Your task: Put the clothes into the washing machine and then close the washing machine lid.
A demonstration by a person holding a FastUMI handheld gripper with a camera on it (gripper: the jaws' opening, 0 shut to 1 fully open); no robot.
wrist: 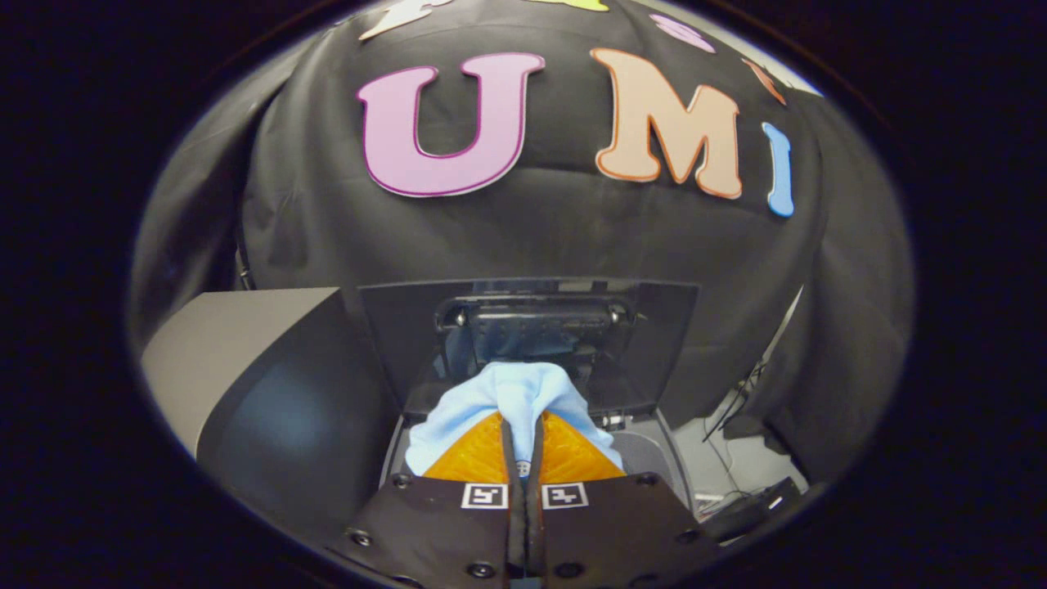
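Black cloth wall behind open washing machine [523, 327]; jaws clamped on light-blue garment [523, 388]; no legible labels.

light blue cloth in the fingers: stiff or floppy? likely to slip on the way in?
Probably floppy: the light blue cloth bunches and drapes over both fingers. Likely light. The gripper looks shut on it, so slipping seems unlikely.

The garment [523, 393] pinched between the closed gripper [523, 446] fingers is soft, matt cloth. The washing machine lid [532, 343], at centre frame, looks like dark glossy plastic. The cabinet [245, 343], lower left, has a smooth, faintly shiny grey top.
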